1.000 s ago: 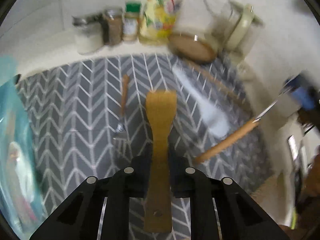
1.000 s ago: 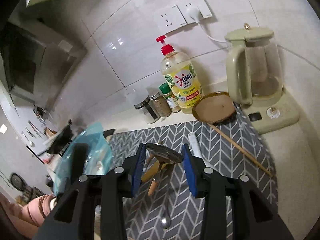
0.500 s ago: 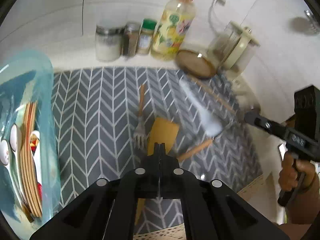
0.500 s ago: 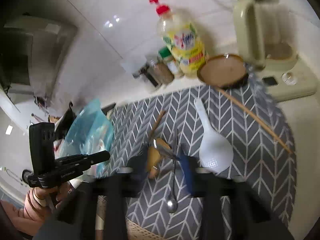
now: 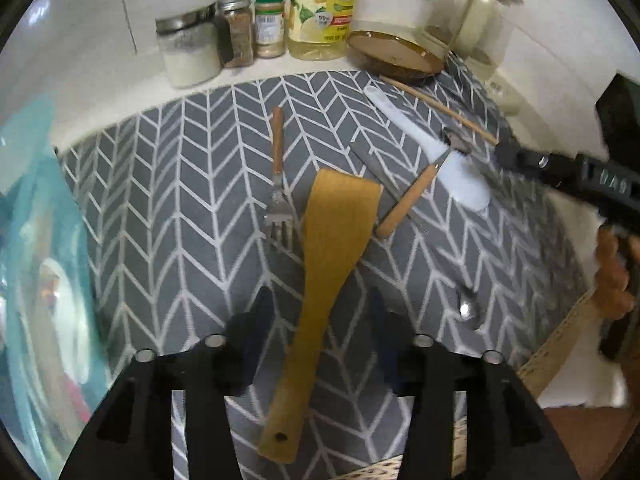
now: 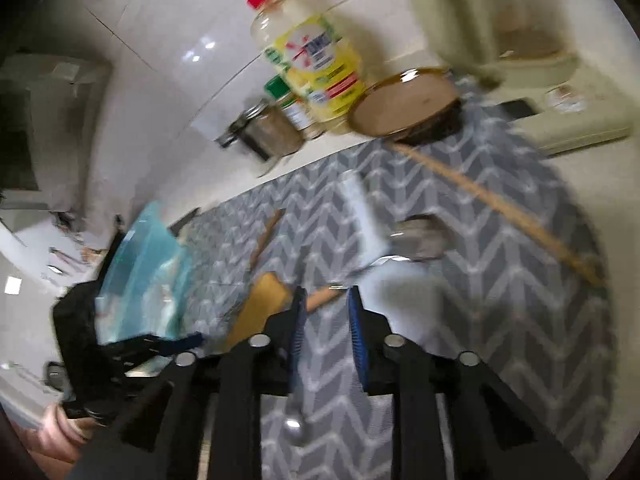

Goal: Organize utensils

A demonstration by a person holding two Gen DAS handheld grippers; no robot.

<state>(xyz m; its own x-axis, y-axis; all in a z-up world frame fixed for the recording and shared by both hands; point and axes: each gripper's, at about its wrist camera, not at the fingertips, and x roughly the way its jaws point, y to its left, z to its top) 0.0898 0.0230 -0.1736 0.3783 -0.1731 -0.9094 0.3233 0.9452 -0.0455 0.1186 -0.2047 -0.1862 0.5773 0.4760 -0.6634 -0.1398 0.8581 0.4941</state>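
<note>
While the left hand-held gripper (image 5: 316,312) is opening, its jaws stand to either side of the wooden spatula (image 5: 320,276) without pressing it, and the spatula lies flat on the chevron mat (image 5: 192,200) that covers the desk, blade beside the fork (image 5: 277,184). The right hand-held gripper (image 6: 326,332) is opening too; a metal spoon (image 6: 294,420) runs along its left jaw, though the blur hides whether a pad presses it.

The utensils crowd one patch of mat: the wooden-handled spoon (image 5: 416,188) lies just beside the spatula's blade and rests across the white rice paddle (image 5: 432,152), with a long chopstick (image 5: 436,108) behind. Any careless sweep of either gripper could drag the neighbours along or push the fork askew. The two grippers also work near each other, so a reach toward the middle risks a knock. If the right jaws widen while the metal spoon rests on one, it may slide toward the mat's front edge.
</note>
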